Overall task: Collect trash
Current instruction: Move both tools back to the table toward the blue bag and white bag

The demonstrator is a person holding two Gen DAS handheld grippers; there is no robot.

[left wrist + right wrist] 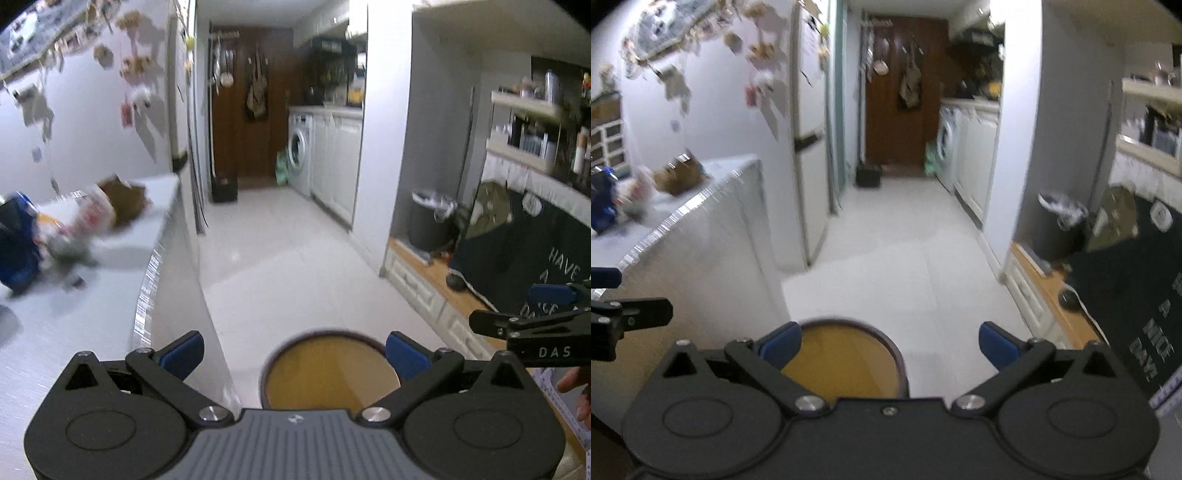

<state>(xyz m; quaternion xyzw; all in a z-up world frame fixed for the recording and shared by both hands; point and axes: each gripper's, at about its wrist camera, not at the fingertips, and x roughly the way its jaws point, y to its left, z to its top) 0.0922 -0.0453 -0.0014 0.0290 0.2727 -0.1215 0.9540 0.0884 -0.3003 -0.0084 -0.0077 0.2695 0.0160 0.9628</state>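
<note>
A blurred pile of trash lies on the white counter (122,254) at the left: a blue wrapper (16,240), a red and white packet (92,214) and a crumpled brown paper bag (127,201). The pile also shows in the right wrist view, with the brown bag (677,177) and blue wrapper (602,203). My left gripper (293,356) is open and empty, well short of the pile. My right gripper (890,349) is open and empty too. A dark bin with a liner (430,221) stands at the right; it also shows in the right wrist view (1058,229).
A round wooden stool (330,373) sits just below both grippers, also in the right wrist view (842,360). A white tiled floor (280,251) runs to a brown door (251,103). A washing machine (301,151) and cabinets line the right side. A dark cloth (524,254) hangs at the right.
</note>
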